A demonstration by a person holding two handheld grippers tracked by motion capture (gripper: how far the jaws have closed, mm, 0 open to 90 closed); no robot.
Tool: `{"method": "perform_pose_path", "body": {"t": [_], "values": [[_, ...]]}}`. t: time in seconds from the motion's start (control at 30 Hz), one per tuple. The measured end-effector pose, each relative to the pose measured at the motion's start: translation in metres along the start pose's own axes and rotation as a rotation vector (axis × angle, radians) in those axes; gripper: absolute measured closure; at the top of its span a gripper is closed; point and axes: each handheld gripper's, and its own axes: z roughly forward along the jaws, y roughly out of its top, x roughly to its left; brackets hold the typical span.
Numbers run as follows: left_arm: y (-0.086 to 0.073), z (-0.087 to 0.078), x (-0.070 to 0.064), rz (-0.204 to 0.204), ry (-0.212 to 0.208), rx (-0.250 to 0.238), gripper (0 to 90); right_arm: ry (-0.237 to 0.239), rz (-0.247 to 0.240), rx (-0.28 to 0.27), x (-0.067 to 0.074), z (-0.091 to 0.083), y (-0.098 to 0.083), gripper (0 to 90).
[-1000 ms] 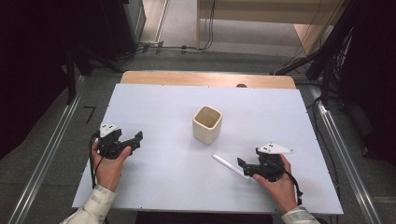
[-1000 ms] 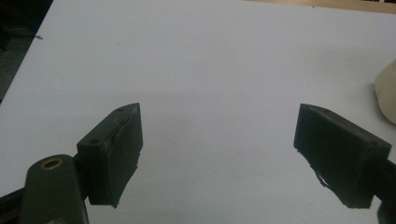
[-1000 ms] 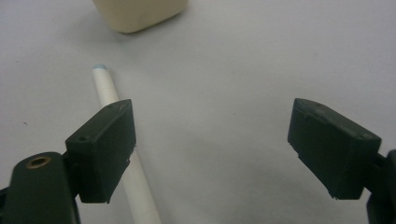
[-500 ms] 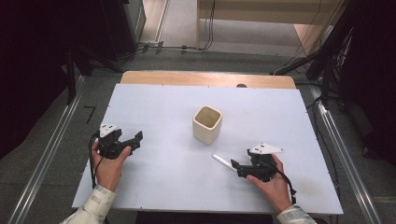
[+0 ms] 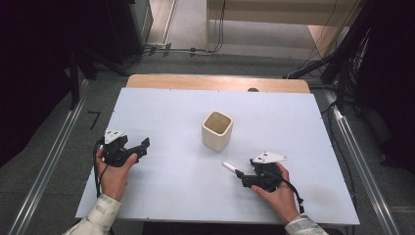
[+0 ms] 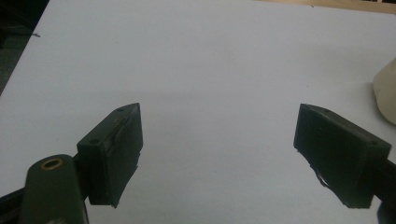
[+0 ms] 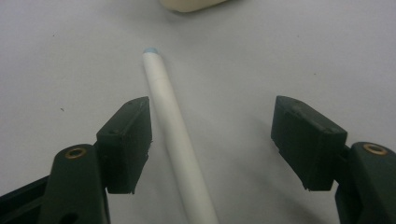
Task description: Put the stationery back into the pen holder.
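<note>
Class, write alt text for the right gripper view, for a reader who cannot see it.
A white pen lies flat on the white table between the two open black jaws of the right claw, closer to the jaw at the left of the picture. The base of a cream cup shows at the top edge.

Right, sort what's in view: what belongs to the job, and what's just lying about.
In play, likely:
right gripper, jaws open around the white pen
cream cup just beyond

Idle:
left gripper, open over bare table
</note>
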Motion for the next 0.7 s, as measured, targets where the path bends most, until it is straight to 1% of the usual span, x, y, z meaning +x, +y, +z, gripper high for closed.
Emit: {"method": "perform_pose_path", "body": {"t": [0.3, 0.47, 0.53, 0.57, 0.6, 0.7], "values": [[0.0, -0.001, 0.0, -0.003, -0.005, -0.005, 16.6, -0.003, -0.025, 0.001, 0.005, 0.004, 0.0, 35.1], [0.0, -0.001, 0.0, -0.003, -0.006, -0.006, 16.7, -0.008, -0.04, -0.002, 0.008, 0.005, 0.001, 41.8], [0.0, -0.001, 0.0, -0.004, -0.006, -0.008, 16.7, -0.003, -0.044, 0.003, 0.009, 0.006, 0.001, 44.0], [0.0, -0.001, 0.0, -0.005, -0.008, -0.008, 16.8, -0.004, -0.056, 0.001, 0.01, 0.007, 0.0, 45.9], [0.0, -0.001, 0.0, -0.005, -0.007, -0.007, 16.8, -0.004, -0.056, 0.001, 0.01, 0.007, 0.0, 45.9], [0.0, -0.001, 0.0, -0.005, -0.008, -0.008, 16.8, -0.003, -0.062, -0.001, 0.011, 0.008, 0.001, 50.1]]}}
